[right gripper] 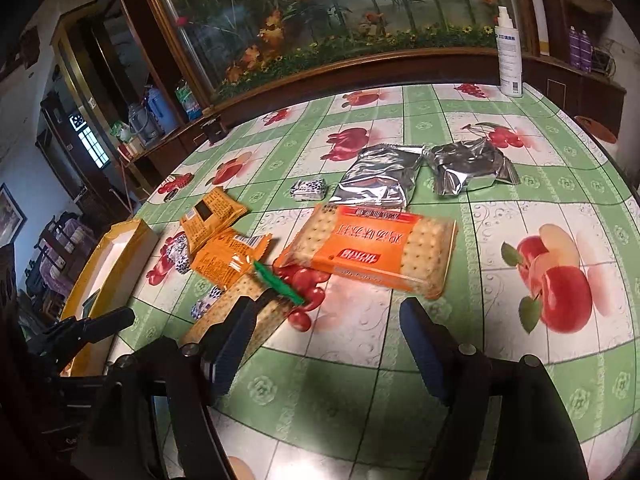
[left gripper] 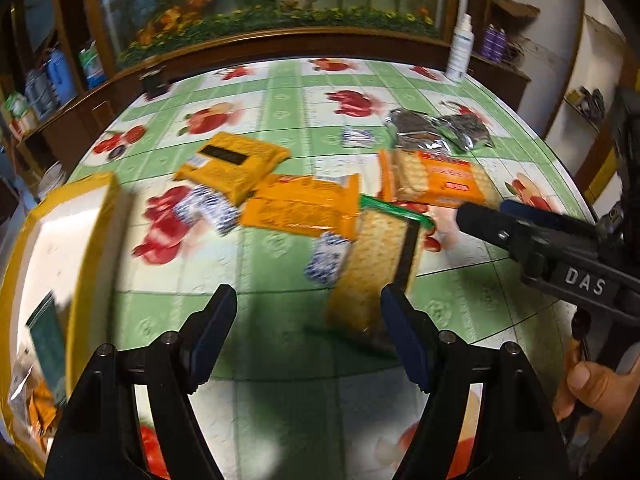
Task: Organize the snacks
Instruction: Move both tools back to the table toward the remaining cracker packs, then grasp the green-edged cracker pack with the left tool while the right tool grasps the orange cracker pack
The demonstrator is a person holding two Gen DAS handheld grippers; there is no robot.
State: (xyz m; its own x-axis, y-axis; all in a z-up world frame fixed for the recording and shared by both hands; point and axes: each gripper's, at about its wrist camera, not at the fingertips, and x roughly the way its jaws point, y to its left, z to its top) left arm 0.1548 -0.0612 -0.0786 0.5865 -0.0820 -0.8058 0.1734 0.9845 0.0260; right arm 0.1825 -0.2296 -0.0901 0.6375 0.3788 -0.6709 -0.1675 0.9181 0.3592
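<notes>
Orange-banded cracker pack (right gripper: 372, 248) lies flat, clear-wrapped, crackers showing.

A white spray bottle (right gripper: 509, 52) stands at the desk's (right gripper: 520, 340) far edge, beside what looks like an aquarium (right gripper: 340, 12).

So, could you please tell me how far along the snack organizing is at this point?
Early stage. Done: the yellow box at the table's left edge already holds a few packets. In hand: nothing; the left hand-held gripper and right hand-held gripper are both open. Left: the green-edged cracker pack, orange cracker pack, two silver pouches, yellow packets and small blue-white candies still lie on the tablecloth.
</notes>
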